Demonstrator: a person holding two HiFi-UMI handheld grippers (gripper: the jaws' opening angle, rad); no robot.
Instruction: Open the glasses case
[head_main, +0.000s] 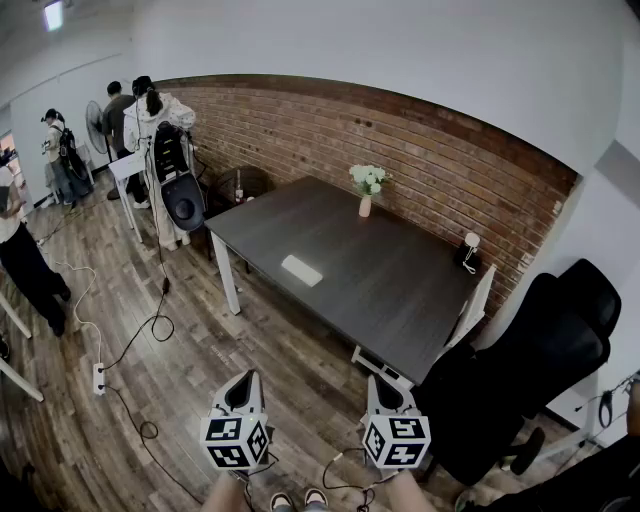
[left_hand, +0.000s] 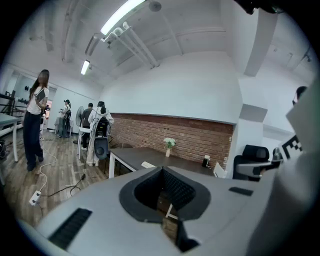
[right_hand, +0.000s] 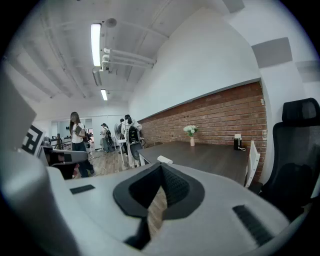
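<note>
Down low, both claws sit well short of the worktop. The left claw (head_main: 244, 380) is pressed together with nothing in it, and its own view (left_hand: 161, 169) shows the pads meeting at the tip. Same story for the right claw (head_main: 386, 386): jaws together and empty (right_hand: 161, 166). Between them and the worktop (head_main: 400, 300) there's just wood floor (head_main: 190, 400).

The case (head_main: 301, 270) is a slim white thing lying flat near the worktop's front edge, well apart from both claws. It's ahead and between them, a bit more on the left claw's side, so I'd guess the left gets there first. Its long axis runs roughly along that near edge, slanting from far-left to near-right in the head view. It looks shut to me, and whatever's inside is hidden. Both claw views catch it too (left_hand: 147, 164) (right_hand: 164, 160).

Further back there's a small vase (head_main: 365, 206) holding pale flowers, well apart from the case.
</note>
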